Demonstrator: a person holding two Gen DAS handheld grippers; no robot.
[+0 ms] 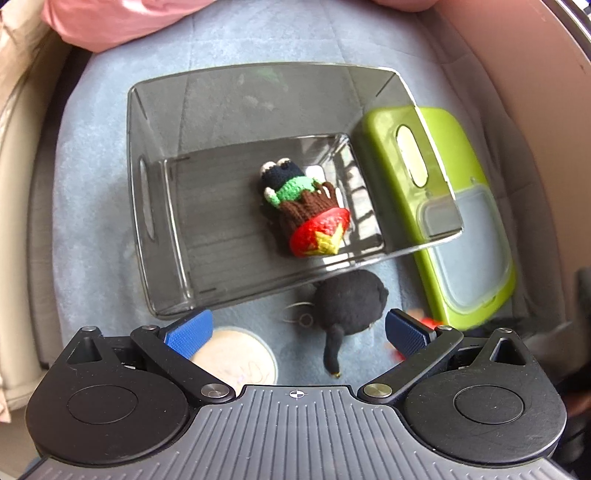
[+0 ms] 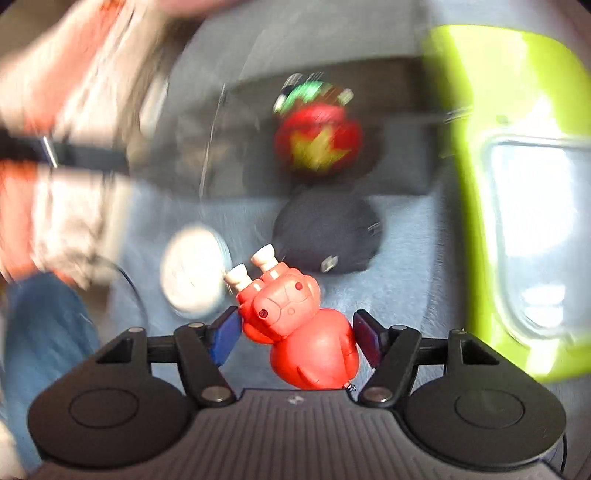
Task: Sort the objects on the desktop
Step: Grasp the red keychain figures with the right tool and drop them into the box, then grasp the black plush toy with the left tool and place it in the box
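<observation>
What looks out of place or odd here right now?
The red toy figure sits upside down between the right gripper's pads, feet pointing away. In the clear bin, the knitted doll lies on its side. The black plush is outside the bin.

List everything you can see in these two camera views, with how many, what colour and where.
clear bin: 1, smoky transparent, on the blue-grey mat, middle of the left wrist view
knitted doll: 1, brown, green and navy with a red and yellow hat, lying inside the clear bin
black plush toy: 1, black, on the mat just outside the bin's near wall
green container: 1, lime green with a clear lid panel, right of the bin
round disc: 1, pale cream, on the mat, near left
red figure: 1, red-orange with cream feet, between the right gripper's fingers
pink cloth: 1, pink, far left
left gripper: open, empty
right gripper: around the red figure; contact unclear
</observation>
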